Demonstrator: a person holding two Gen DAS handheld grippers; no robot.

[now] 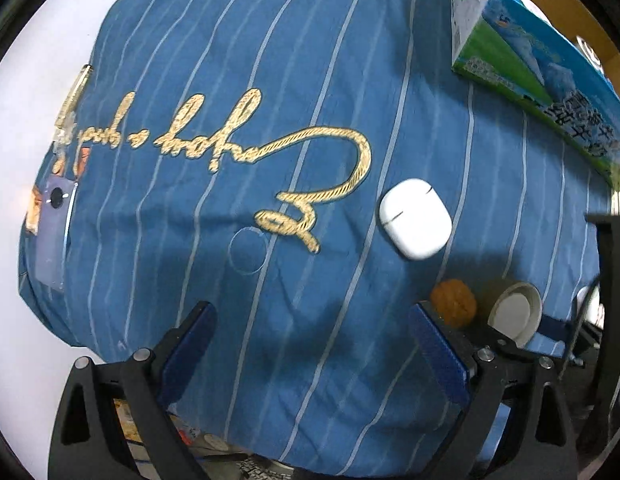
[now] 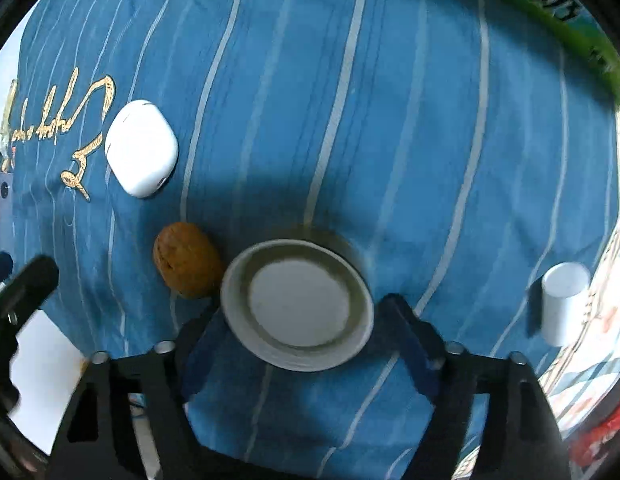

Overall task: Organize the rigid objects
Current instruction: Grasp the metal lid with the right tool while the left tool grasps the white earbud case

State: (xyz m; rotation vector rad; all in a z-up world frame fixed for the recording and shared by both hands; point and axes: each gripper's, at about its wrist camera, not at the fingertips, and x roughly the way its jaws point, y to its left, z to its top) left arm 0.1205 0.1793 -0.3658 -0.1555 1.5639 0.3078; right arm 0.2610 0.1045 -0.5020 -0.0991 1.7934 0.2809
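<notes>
A white earbud case point(image 1: 415, 218) lies on the blue striped cloth point(image 1: 238, 60); it also shows in the right wrist view point(image 2: 141, 153). A brown walnut point(image 2: 186, 260) sits beside a round cup-like container point(image 2: 297, 304) seen from its open top, pale inside. My right gripper point(image 2: 298, 344) has its blue pads on either side of the container, closed against its rim. In the left wrist view the walnut point(image 1: 454, 302) and container point(image 1: 516, 312) lie at the lower right. My left gripper point(image 1: 310, 344) is open and empty above the cloth.
A green and blue milk carton point(image 1: 538, 64) lies at the back right. A small white cylinder point(image 2: 564, 302) stands at the cloth's right edge. A phone point(image 1: 56, 220) lies at the cloth's left edge. A white table point(image 1: 38, 92) shows beyond the cloth.
</notes>
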